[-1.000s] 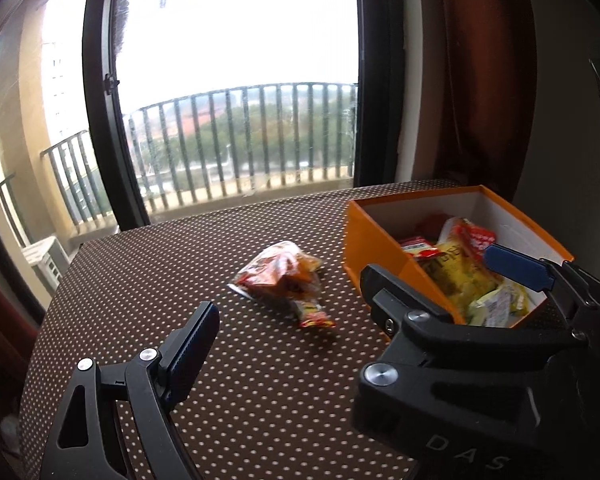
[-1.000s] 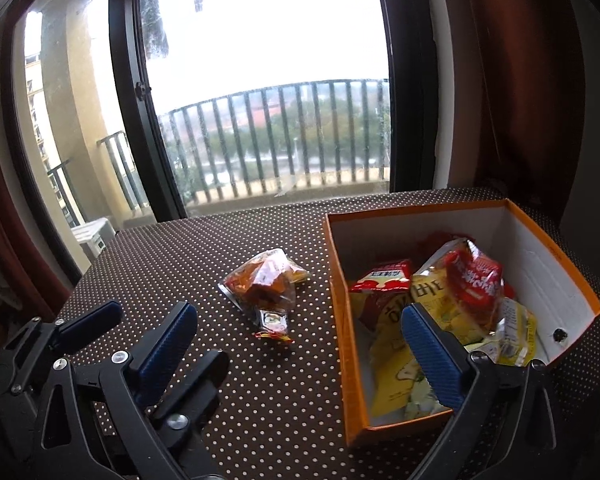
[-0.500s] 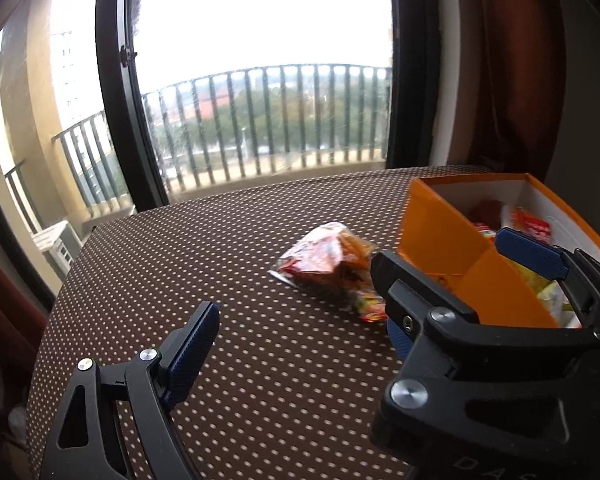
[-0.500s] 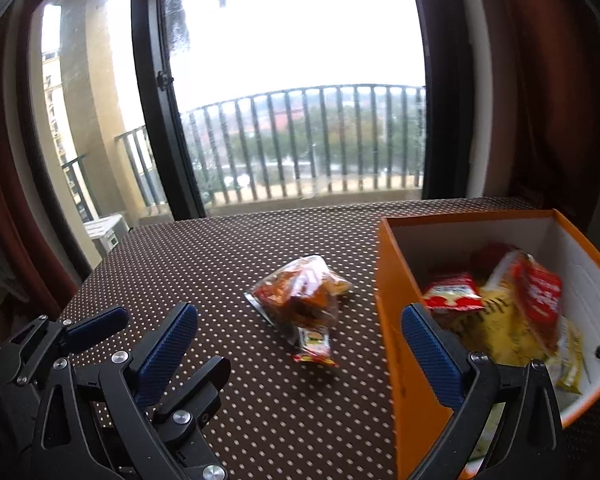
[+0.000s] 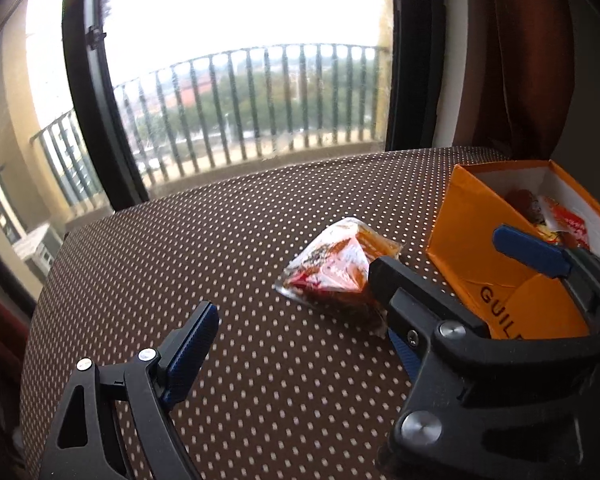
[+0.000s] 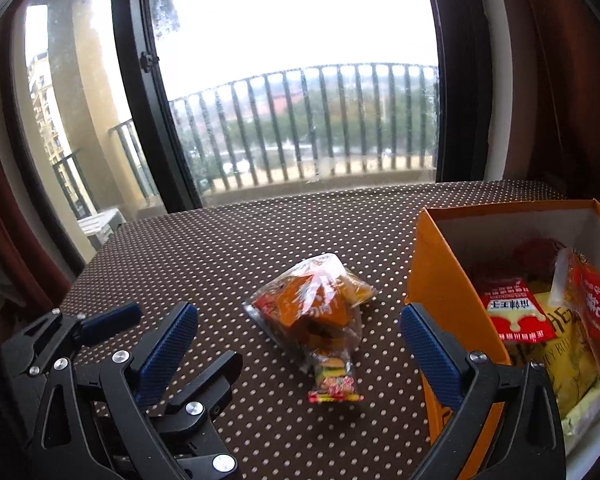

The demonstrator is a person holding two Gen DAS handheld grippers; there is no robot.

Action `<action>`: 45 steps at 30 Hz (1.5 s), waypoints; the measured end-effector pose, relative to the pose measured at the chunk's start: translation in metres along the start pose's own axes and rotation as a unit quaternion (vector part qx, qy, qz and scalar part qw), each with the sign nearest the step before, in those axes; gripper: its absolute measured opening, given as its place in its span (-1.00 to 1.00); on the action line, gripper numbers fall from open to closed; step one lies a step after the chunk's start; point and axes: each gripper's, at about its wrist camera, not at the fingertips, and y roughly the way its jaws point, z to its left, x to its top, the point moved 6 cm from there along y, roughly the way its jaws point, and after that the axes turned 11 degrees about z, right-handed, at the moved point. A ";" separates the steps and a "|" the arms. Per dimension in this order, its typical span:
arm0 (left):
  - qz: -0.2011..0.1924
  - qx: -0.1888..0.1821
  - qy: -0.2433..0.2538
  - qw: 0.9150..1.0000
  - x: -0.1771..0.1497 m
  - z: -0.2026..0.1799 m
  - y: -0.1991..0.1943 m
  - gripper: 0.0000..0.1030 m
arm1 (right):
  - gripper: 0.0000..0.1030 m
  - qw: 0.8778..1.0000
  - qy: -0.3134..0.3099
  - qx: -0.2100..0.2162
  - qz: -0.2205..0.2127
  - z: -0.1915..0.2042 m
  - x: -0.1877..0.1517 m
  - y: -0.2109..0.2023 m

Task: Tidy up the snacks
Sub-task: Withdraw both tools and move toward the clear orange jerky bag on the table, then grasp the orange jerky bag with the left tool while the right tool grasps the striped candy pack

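While lying mid-frame on the dotted tablecloth (image 6: pixel 236 248), clear snack bag (image 6: pixel 316 312) flanked by spread right gripper (image 6: pixel 296 344); beside orange box (image 6: pixel 444 292) of packets at right. Left gripper (image 5: pixel 296 332) also spread, holding nothing.

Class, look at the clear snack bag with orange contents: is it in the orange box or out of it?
Out. The clear snack bag lies on the dotted tablecloth, left of the orange box, which already holds other packets.
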 end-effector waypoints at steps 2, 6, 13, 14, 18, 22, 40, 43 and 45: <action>0.007 -0.011 0.001 1.000 0.002 0.000 0.010 0.77 | 0.88 1.000 -0.008 -0.006 -0.002 0.002 0.002 0.005; 0.010 -0.025 0.002 1.000 0.006 0.003 0.020 0.77 | 0.62 0.999 0.004 0.016 0.032 0.001 0.003 0.028; 0.022 -0.025 0.020 0.999 0.018 -0.002 0.044 0.77 | 0.53 0.998 0.020 0.016 0.056 -0.006 0.008 0.055; 0.025 -0.025 0.022 0.999 0.020 -0.004 0.048 0.77 | 0.53 0.998 0.024 0.015 0.060 -0.008 0.009 0.059; 0.036 -0.012 0.030 0.999 0.021 -0.005 0.063 0.77 | 0.53 0.997 0.031 0.011 0.075 -0.014 0.009 0.074; 0.045 -0.005 0.030 0.999 0.017 -0.005 0.073 0.77 | 0.53 0.994 0.039 0.015 0.104 -0.018 0.004 0.092; 0.077 0.009 -0.006 0.997 -0.034 0.004 0.054 0.76 | -0.16 0.990 0.004 0.061 0.125 0.011 -0.024 0.080; 0.081 0.012 -0.019 0.996 -0.051 0.007 0.045 0.76 | -0.19 0.988 -0.010 0.077 0.130 0.020 -0.035 0.071; 0.081 0.016 -0.027 0.996 -0.062 0.009 0.039 0.76 | -0.19 0.987 -0.018 0.087 0.133 0.025 -0.042 0.066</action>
